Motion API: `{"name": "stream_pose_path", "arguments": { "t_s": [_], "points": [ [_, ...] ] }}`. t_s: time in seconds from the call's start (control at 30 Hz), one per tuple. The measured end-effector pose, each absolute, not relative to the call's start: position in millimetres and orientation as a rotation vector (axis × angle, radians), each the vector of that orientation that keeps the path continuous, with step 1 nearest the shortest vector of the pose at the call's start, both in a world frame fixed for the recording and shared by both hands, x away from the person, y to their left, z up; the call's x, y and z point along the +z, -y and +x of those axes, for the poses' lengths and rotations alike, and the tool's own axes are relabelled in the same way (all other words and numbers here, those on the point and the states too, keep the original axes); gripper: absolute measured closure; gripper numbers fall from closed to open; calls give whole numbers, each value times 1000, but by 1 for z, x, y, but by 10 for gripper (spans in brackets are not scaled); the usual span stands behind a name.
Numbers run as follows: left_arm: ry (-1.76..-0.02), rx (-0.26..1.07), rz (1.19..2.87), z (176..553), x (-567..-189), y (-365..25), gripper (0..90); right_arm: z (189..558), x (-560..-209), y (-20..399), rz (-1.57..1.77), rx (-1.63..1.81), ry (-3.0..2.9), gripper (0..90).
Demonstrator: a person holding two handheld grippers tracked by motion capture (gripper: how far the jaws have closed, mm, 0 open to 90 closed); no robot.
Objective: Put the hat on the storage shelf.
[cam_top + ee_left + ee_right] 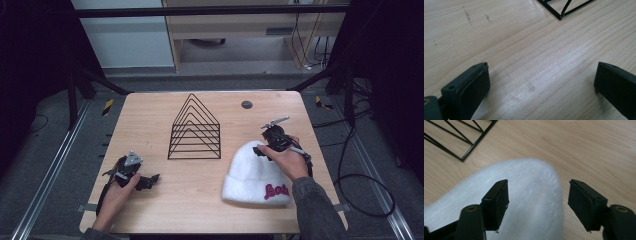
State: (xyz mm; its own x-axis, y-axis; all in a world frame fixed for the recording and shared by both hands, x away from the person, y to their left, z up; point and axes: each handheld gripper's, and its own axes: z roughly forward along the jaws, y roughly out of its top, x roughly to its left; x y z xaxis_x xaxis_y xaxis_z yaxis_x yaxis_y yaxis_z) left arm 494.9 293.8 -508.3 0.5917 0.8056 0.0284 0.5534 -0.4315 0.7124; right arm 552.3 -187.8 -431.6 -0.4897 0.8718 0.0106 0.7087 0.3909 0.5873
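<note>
Where the work appears to centre on the white knit hat (256,172), that hat is found lying flat near the table's (150,120) right edge, toward the near right corner, with its rounded crown turned to the far side and its folded cuff, marked with pink lettering, turned to the near edge. The right claw (263,145) is held just over the crown, gripped from behind by the person's right hand (288,161). In the right gripper view the right claw (537,200) is seen spread wide, its jaws standing to either side of the crown's tip and nothing yet pinched between them; such a straddle is judged to be the set-up for a grasp at the narrow end, where the soft fabric can be gathered most easily.

The left claw (150,181) is held low near the near left corner, well apart from the hat. In the left gripper view the left claw (541,82) is shown wide open over bare wood, with nothing held, so it is judged to be kept out of the way.

The black wire rack (195,131) stands upright at the middle of the table, toward the far edge, between the two claws and untouched by either. Its open triangular frame may be meant to receive the hat.
</note>
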Motion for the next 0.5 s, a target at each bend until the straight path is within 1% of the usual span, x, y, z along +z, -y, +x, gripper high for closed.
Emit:
{"name": "stream_pose_path", "arguments": {
  "t_s": [0.3, 0.5],
  "points": [
    [-1072, 484, 2149, 495, -508, -294, 0, 569, -450, 184, 1456, 730, -2352, 379],
    [-1072, 483, 2150, 495, -508, -294, 0, 577, -462, 178, 1480, 702, -2373, 448]
  ]
}}
